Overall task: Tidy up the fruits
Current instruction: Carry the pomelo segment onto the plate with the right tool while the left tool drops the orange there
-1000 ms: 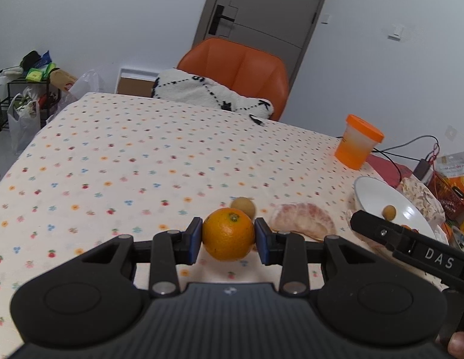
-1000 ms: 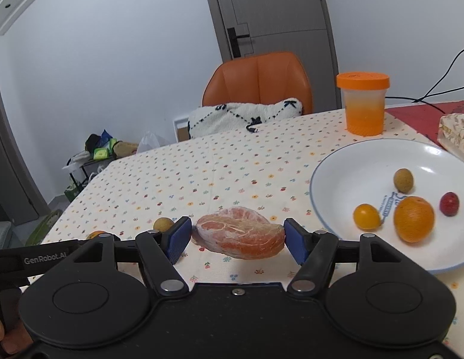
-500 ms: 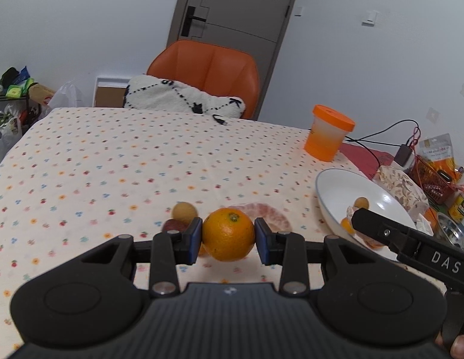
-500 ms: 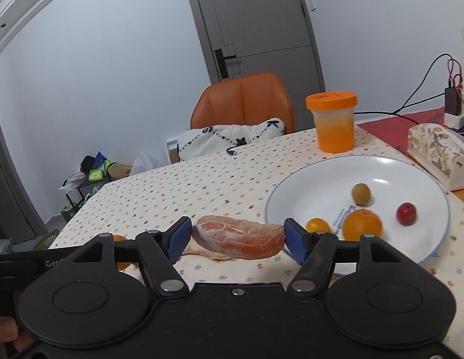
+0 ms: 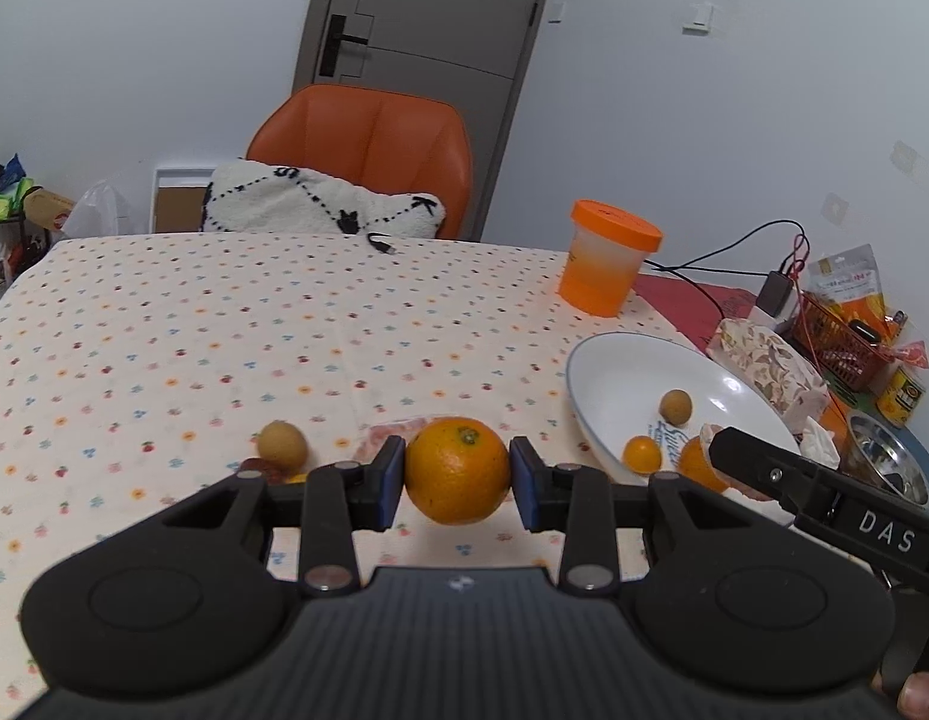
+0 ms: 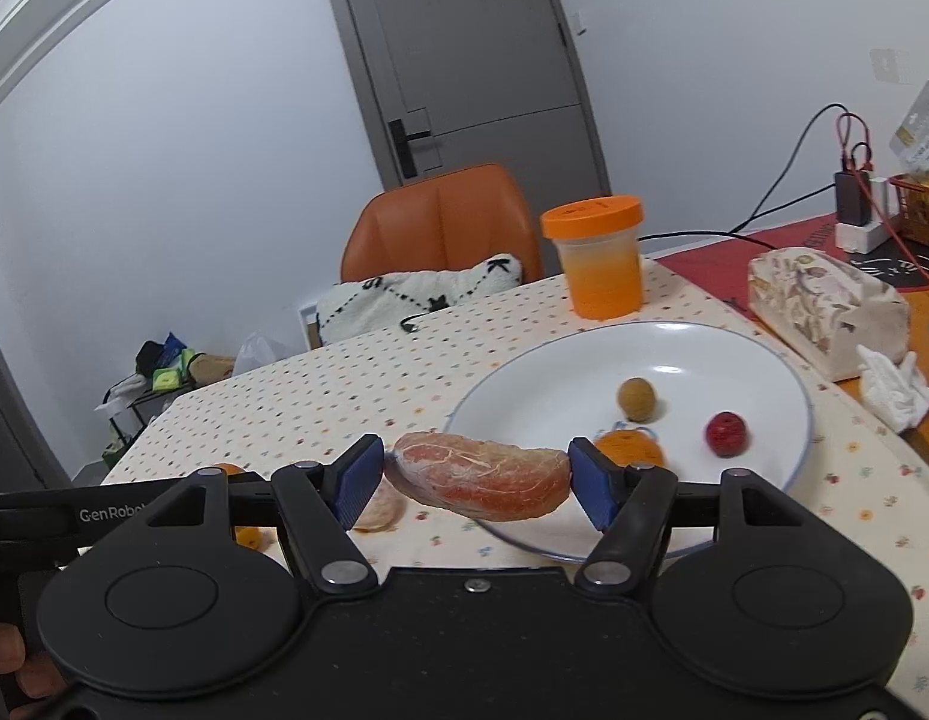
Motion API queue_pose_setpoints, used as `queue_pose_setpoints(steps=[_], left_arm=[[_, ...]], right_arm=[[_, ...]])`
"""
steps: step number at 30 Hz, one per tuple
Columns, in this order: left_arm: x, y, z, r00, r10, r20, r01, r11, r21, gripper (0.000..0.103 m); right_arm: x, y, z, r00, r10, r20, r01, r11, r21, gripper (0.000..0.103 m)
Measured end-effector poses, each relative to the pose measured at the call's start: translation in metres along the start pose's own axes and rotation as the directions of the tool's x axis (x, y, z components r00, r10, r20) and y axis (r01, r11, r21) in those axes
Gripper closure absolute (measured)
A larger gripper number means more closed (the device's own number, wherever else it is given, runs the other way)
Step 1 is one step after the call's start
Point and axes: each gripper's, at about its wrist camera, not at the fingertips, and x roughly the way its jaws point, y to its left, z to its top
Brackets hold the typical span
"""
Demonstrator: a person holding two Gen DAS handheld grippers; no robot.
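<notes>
Clamping an orange (image 5: 457, 469) between its pads, the left tool (image 5: 457, 483) hangs left of the white plate (image 5: 608, 372); the right tool (image 6: 476, 477) grips a peeled citrus piece (image 6: 482, 475) at the plate's near-left rim.

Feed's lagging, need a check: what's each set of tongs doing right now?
Left tongs: closed on the orange.
Right tongs: closed on the peeled segment, at the plate's near rim.
</notes>
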Motion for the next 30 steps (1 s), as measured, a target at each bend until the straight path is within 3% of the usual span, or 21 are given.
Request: queue_pose_setpoints(steps=[16, 30], left_arm=[[0.023, -0.039, 0.005, 0.999, -0.050, -0.021, 0.051, 0.997, 0.060, 0.067], [0.046, -0.066, 0.010, 0.996, -0.071, -0.046, 0.076, 0.991, 0.108, 0.067]], right_arm=[[-0.002, -0.046, 0.002, 0.997, -0.072, 0.011, 0.071, 0.996, 0.059, 0.038], [0.014, -0.072, 0.006, 0.996, -0.088, 0.007, 0.088, 0.993, 0.082, 0.038]])
